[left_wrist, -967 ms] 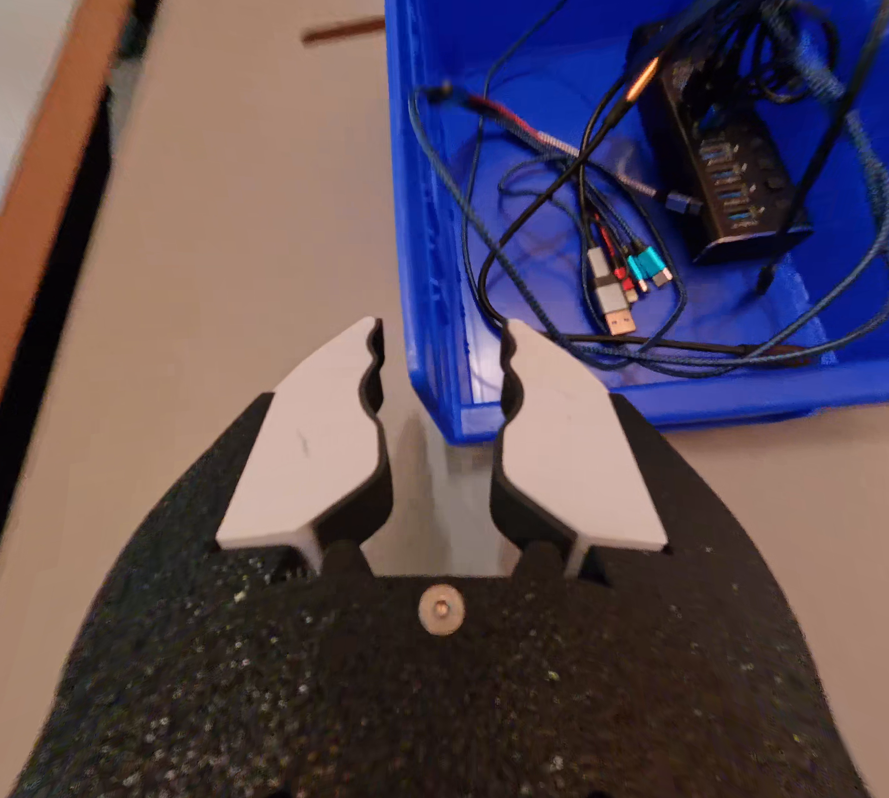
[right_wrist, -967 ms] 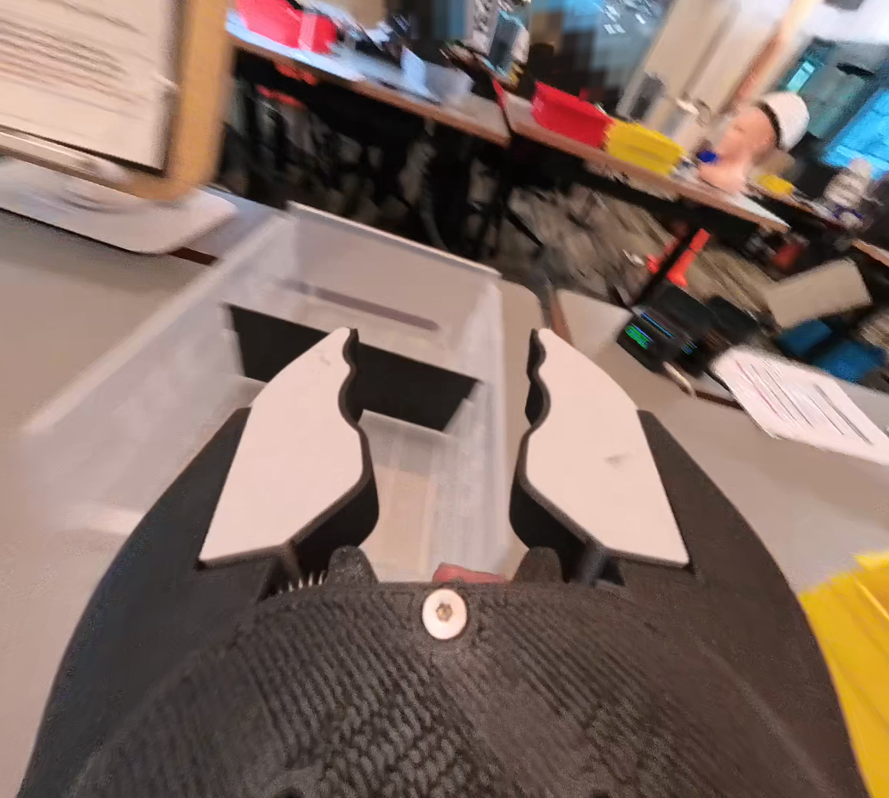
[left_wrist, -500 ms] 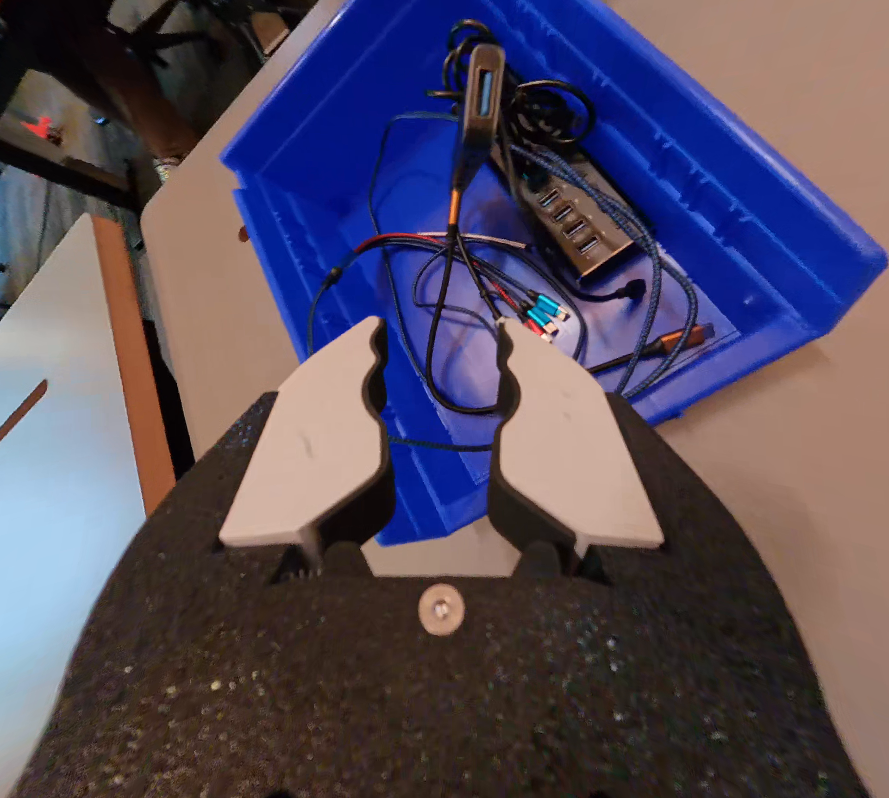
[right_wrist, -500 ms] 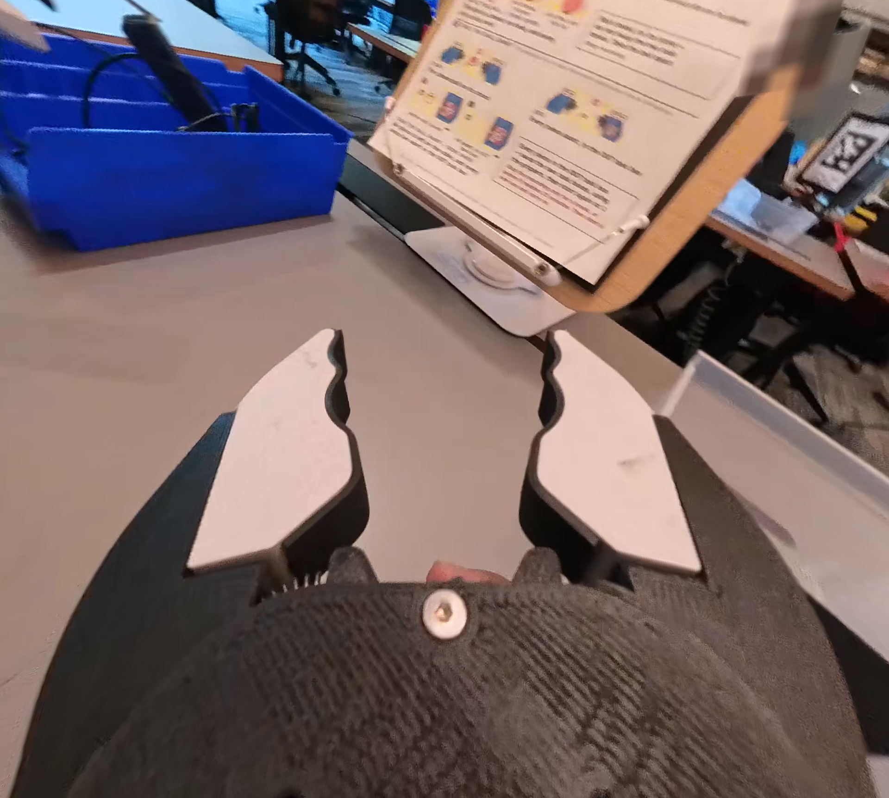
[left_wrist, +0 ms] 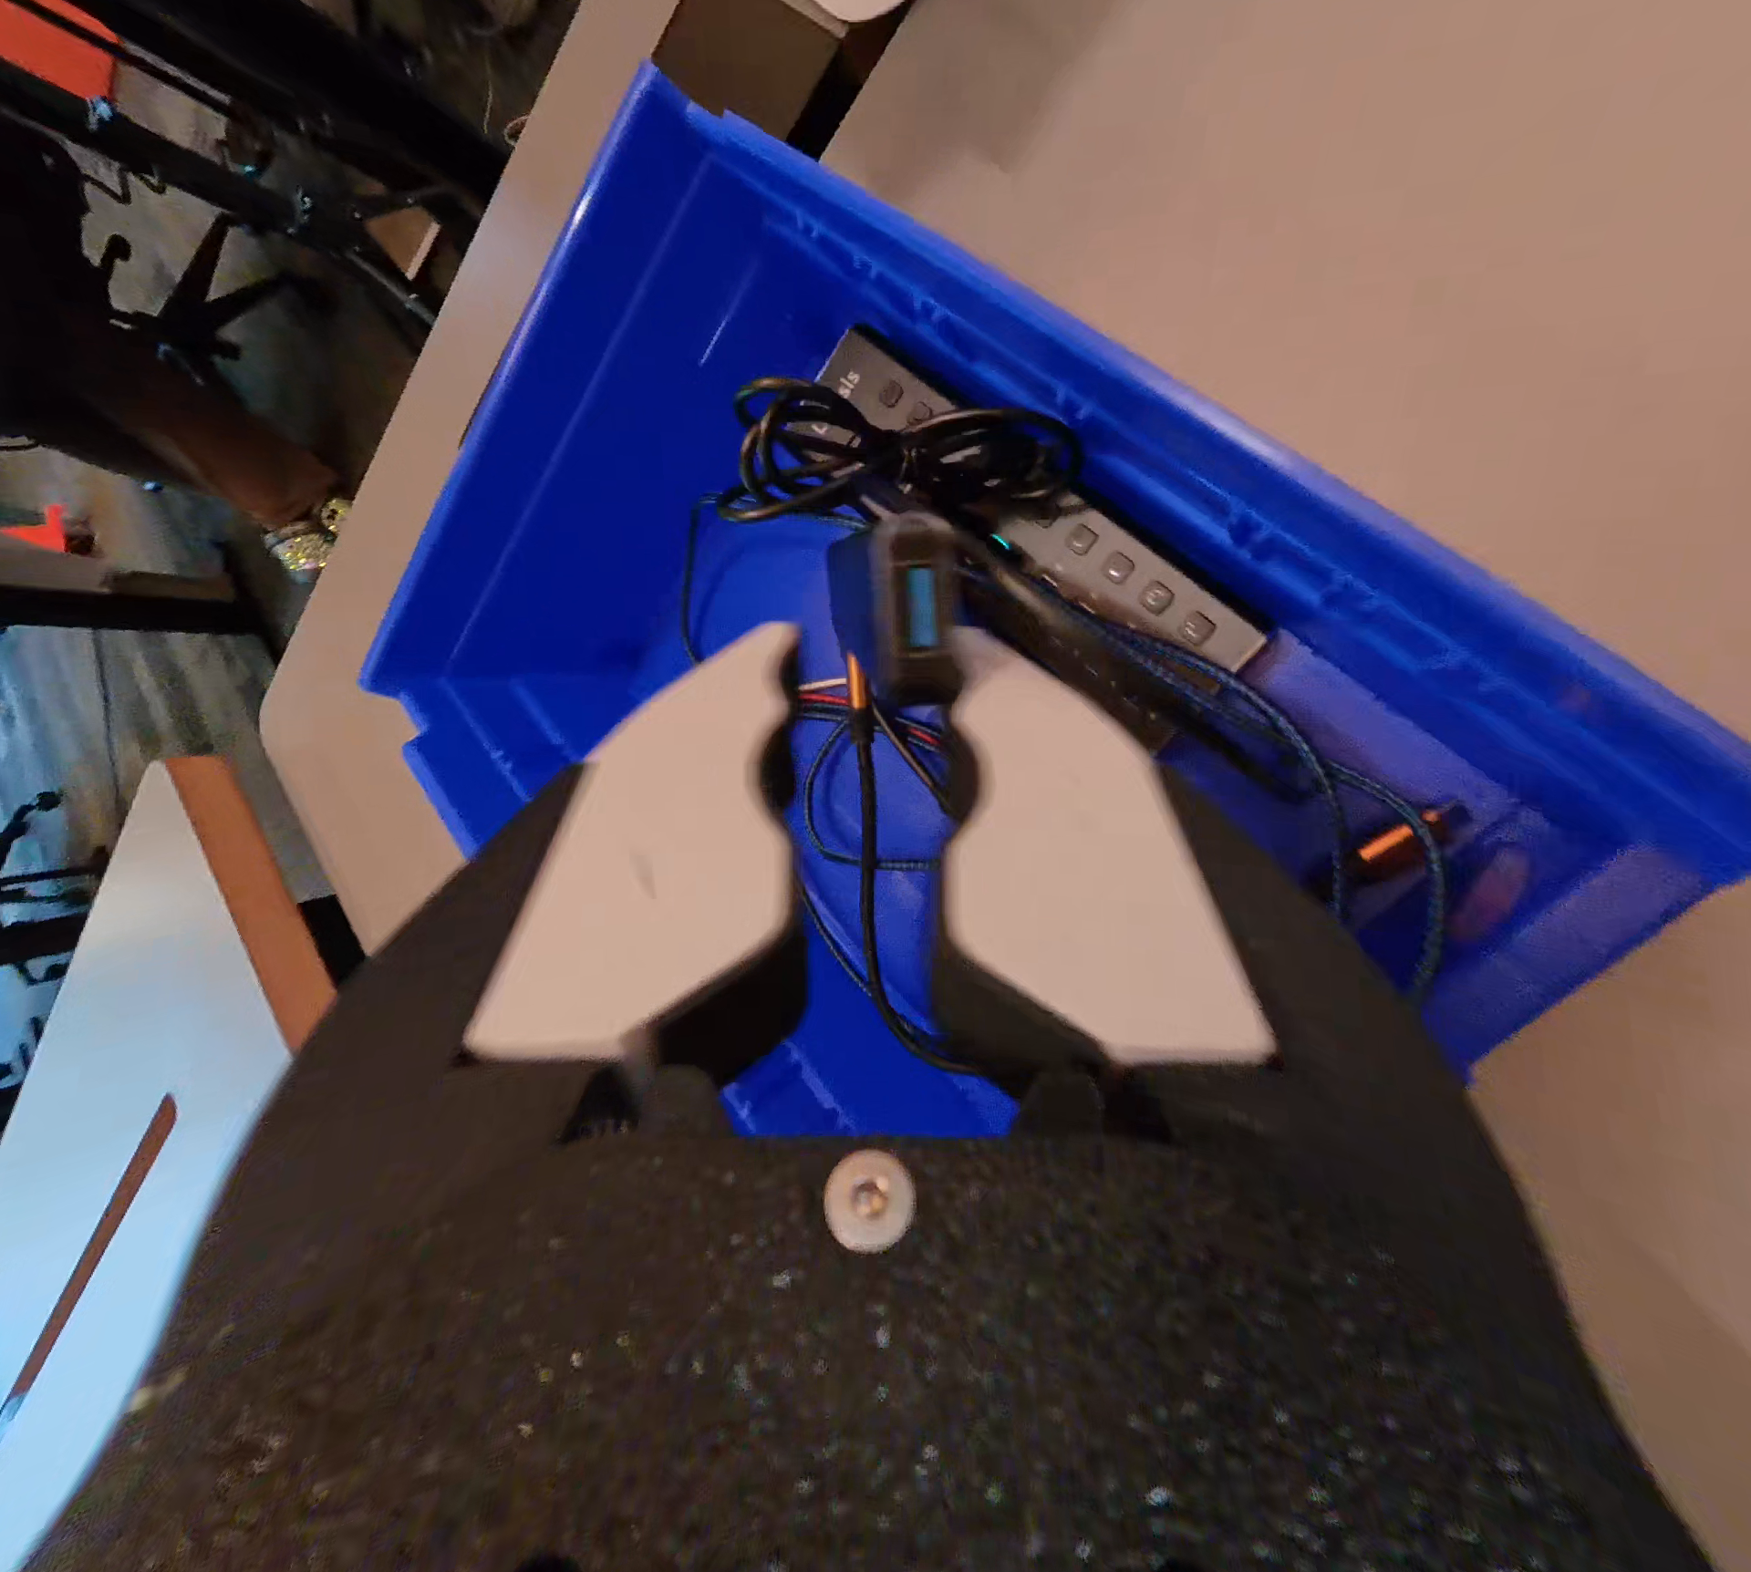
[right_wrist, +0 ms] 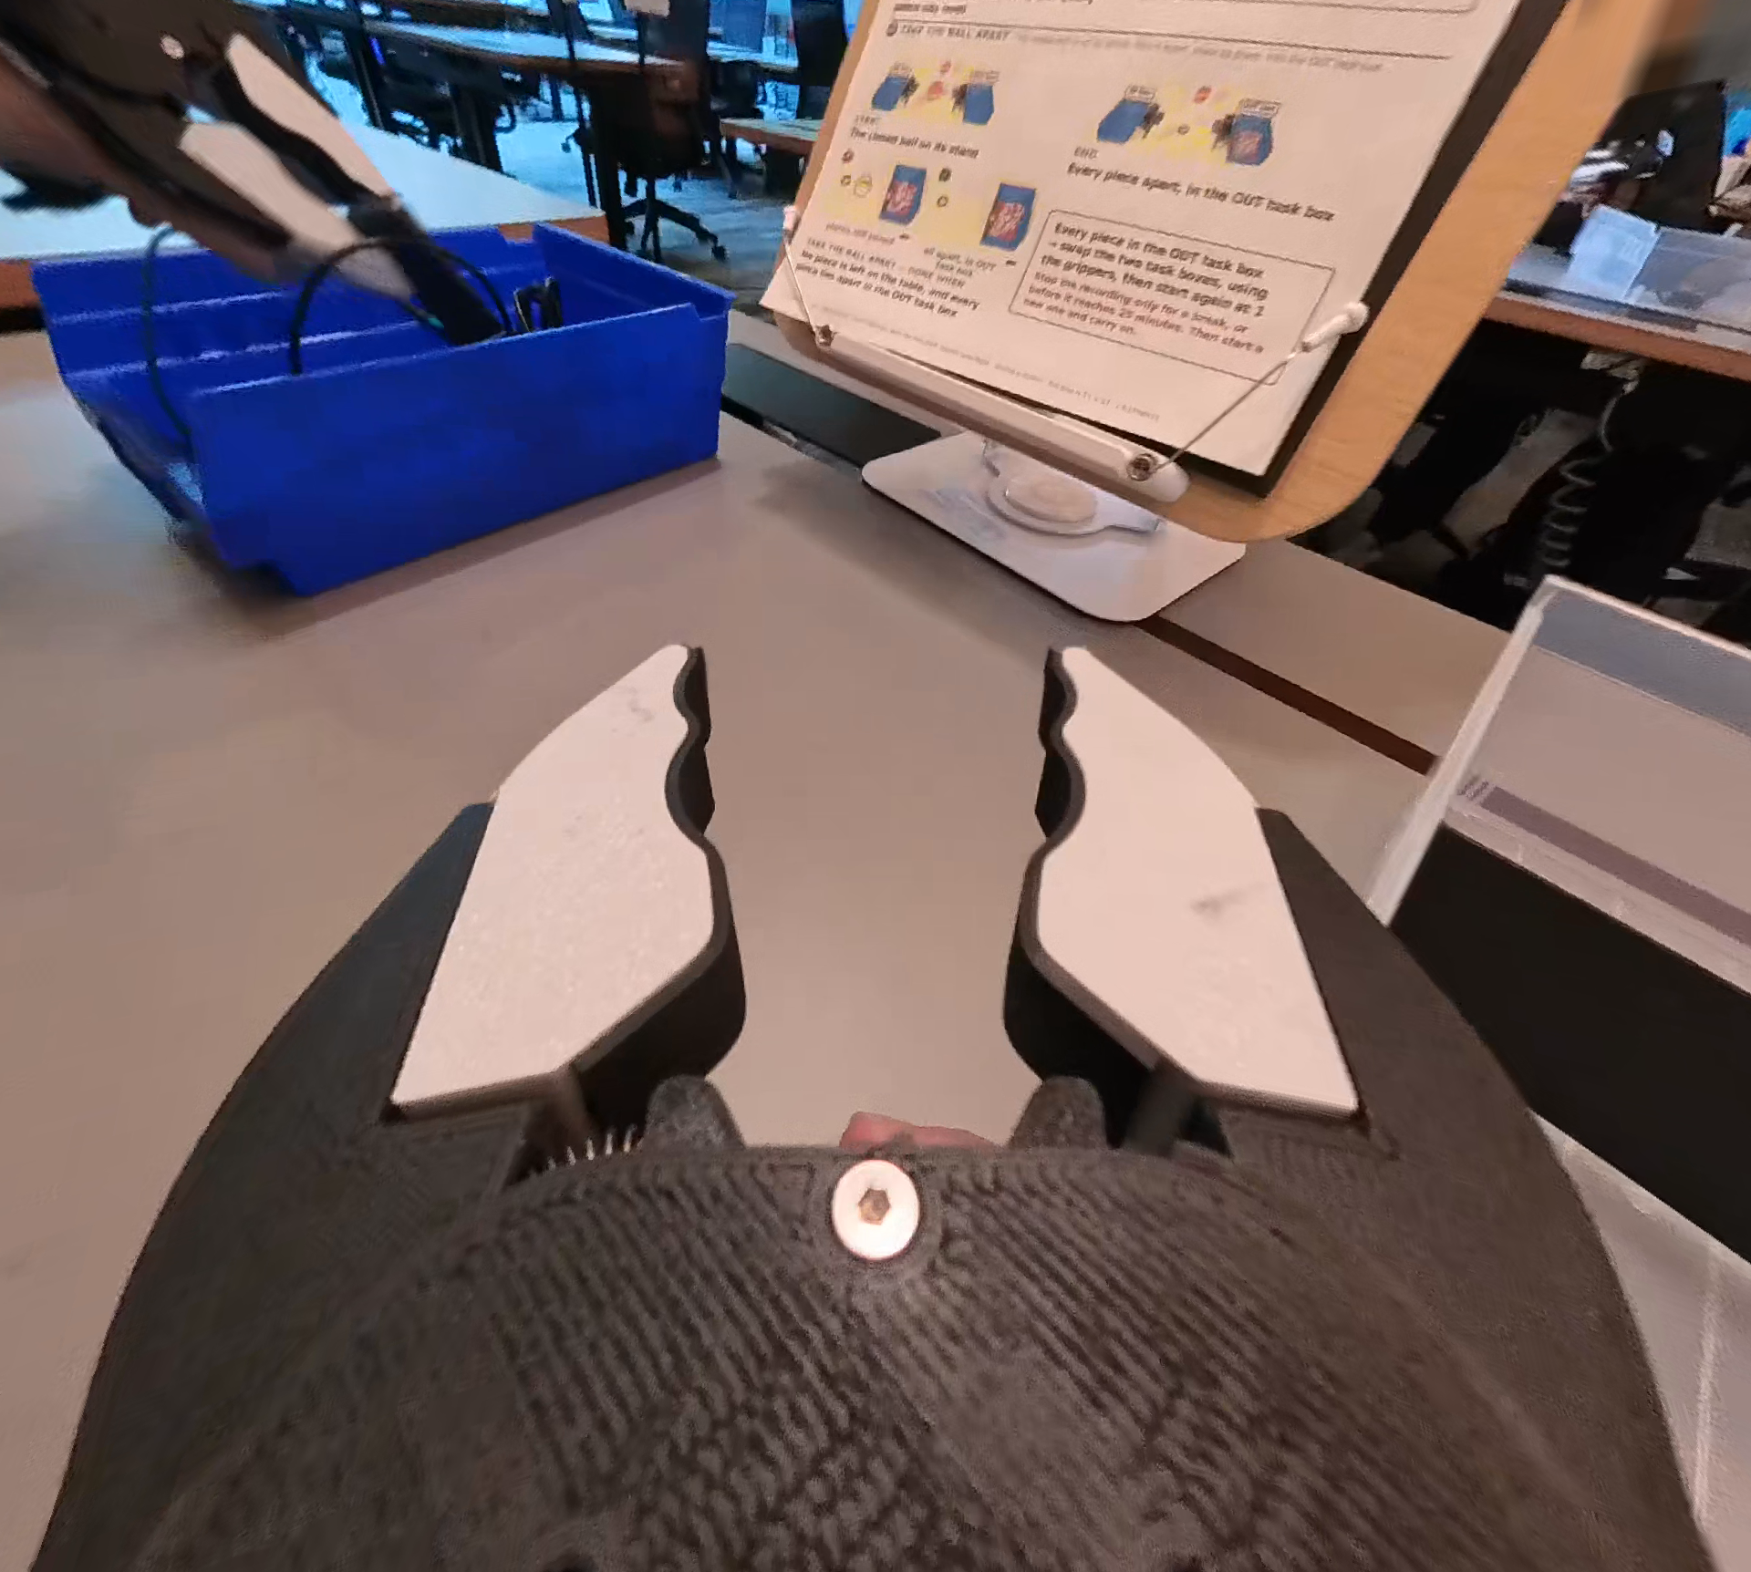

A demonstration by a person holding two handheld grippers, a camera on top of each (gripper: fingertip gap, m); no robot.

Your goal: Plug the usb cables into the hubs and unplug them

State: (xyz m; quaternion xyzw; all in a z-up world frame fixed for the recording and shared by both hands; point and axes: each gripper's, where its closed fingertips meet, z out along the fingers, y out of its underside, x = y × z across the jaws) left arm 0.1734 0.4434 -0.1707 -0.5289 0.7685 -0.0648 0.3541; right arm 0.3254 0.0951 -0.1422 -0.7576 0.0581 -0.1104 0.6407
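A blue bin (left_wrist: 568, 484) holds a grey hub with a row of buttons (left_wrist: 1128, 579), a slim black hub (left_wrist: 905, 612) standing on end, and tangled cables: a black coil (left_wrist: 900, 447), a blue braided cable (left_wrist: 1326, 769) and an orange-tipped plug (left_wrist: 1383, 844). My left gripper (left_wrist: 881, 655) is over the bin, its jaws open and straddling the slim hub's upper end; I cannot tell whether they touch it. It also shows in the right wrist view (right_wrist: 284, 181), reaching into the bin (right_wrist: 426, 447). My right gripper (right_wrist: 872, 674) is open and empty above the grey table (right_wrist: 853, 560).
A wooden document stand with a printed sheet (right_wrist: 1137, 153) on a white base (right_wrist: 1071, 541) stands behind the bin, at the table's far edge. A clear plastic box (right_wrist: 1563, 769) sits at the right. Other desks and chairs lie beyond.
My left gripper moved forward over the bin until the slim hub's end lies between its jaws, which narrowed a little. My right gripper swung left, away from the clear box, and now faces the bin and stand.
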